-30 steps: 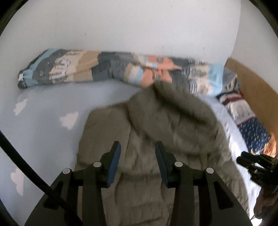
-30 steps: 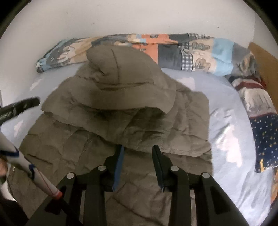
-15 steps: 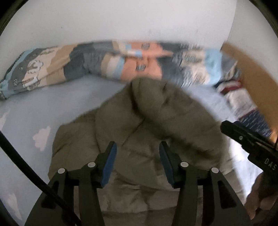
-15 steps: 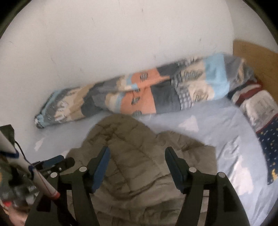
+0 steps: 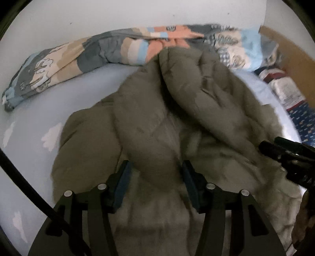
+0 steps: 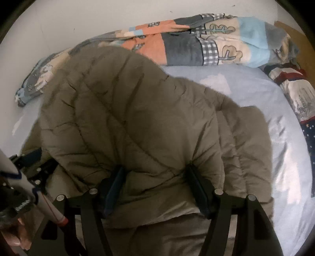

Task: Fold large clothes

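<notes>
Olive-brown quilted puffer jacket [image 5: 177,110] lies bunched on light-blue cloud-print bedsheet [image 5: 39,110], top part doubled over twd the camera. Left gripper [image 5: 155,177]: jaws opening, a rounded fold of jacket sits btwn the blue pads; can't tell if they press it. Right gripper [image 6: 155,183]: jaws wide, folded jacket edge btwn them, pads at its sides. Rolled patchwork blanket [image 6: 196,45] runs along the white wall [image 5: 118,13] behind.
</notes>
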Action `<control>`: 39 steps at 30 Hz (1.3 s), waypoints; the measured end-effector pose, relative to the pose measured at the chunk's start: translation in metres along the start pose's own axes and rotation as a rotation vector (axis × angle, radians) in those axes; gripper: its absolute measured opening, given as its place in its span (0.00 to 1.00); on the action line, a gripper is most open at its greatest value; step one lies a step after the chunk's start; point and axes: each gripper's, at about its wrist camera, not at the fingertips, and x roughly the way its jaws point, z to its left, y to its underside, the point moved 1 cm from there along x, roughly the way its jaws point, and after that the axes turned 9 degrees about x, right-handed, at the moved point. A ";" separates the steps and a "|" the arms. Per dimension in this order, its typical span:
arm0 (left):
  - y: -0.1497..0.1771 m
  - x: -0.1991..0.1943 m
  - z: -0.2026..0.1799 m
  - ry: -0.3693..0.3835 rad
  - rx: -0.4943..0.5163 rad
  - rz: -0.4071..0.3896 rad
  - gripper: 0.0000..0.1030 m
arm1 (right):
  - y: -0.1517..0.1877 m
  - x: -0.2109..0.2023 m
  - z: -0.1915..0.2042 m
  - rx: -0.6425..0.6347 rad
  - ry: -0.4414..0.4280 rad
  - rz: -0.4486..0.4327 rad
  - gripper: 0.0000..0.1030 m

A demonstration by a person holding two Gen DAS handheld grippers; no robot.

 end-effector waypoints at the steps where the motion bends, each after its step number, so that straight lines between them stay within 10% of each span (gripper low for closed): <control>1: 0.005 -0.012 0.001 -0.001 -0.002 -0.008 0.51 | 0.004 -0.014 -0.001 0.012 -0.016 -0.017 0.68; 17: 0.203 -0.193 -0.045 0.021 -0.048 -0.064 0.53 | 0.209 -0.214 0.000 0.018 -0.108 -0.157 0.72; 25: 0.274 -0.185 -0.028 -0.067 -0.068 -0.025 0.53 | 0.278 -0.226 -0.035 0.078 -0.057 -0.119 0.72; 39: 0.296 -0.143 -0.011 -0.111 -0.107 0.044 0.58 | 0.308 -0.189 -0.047 0.065 0.033 -0.026 0.72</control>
